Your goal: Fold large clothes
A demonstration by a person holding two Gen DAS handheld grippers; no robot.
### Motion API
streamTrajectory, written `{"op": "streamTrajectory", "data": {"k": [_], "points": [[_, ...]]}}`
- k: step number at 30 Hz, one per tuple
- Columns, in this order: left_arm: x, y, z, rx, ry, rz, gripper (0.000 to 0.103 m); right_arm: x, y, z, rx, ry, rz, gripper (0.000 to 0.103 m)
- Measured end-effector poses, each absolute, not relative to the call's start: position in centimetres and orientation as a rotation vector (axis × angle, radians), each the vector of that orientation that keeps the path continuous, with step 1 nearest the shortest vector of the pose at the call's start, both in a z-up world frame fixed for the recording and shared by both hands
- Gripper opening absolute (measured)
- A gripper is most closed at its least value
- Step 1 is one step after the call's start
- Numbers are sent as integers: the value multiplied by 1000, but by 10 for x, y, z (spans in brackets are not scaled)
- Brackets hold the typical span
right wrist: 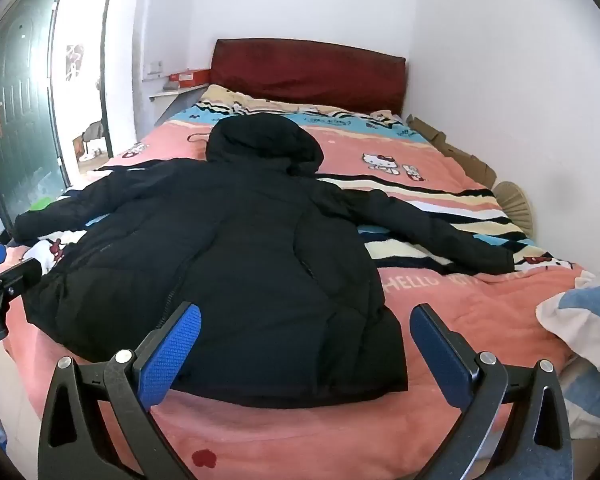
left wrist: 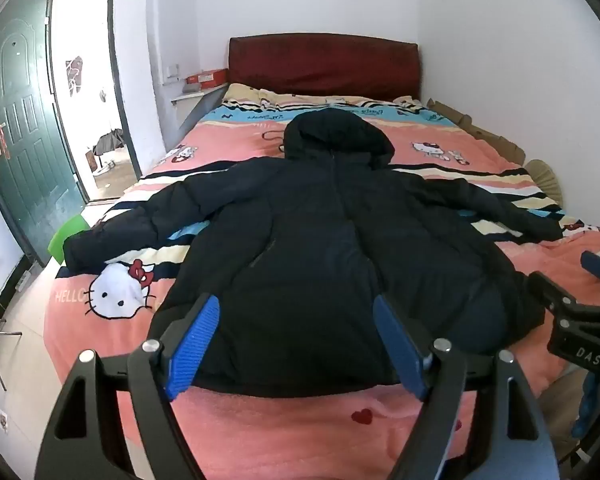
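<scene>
Left wrist view: the left gripper [left wrist: 296,344] and right gripper [right wrist: 306,346] hang spread wide and empty, the black hooded jacket [left wrist: 320,232] flat on the bed [left wrist: 260,420] just beyond the fingertips; folding looks unstarted, so next, probably, pinch a sleeve and carry it inward

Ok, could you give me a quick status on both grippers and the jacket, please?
Left gripper and right gripper open, empty. Black jacket flat on bed, sleeves spread, unfolded. Nothing in the way.
</scene>
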State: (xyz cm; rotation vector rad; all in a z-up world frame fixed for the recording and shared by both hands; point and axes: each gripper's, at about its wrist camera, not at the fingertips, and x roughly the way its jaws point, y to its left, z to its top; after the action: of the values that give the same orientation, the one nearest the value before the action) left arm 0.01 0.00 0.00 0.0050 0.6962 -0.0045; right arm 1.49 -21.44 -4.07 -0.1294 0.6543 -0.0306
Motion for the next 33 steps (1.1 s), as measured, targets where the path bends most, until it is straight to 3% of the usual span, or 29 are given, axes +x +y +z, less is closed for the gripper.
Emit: {"op": "streamTrajectory", "data": {"k": [33], "points": [[17, -9, -22, 23, 744, -22, 79, 38, -219, -61, -138, 716, -48, 103]]}}
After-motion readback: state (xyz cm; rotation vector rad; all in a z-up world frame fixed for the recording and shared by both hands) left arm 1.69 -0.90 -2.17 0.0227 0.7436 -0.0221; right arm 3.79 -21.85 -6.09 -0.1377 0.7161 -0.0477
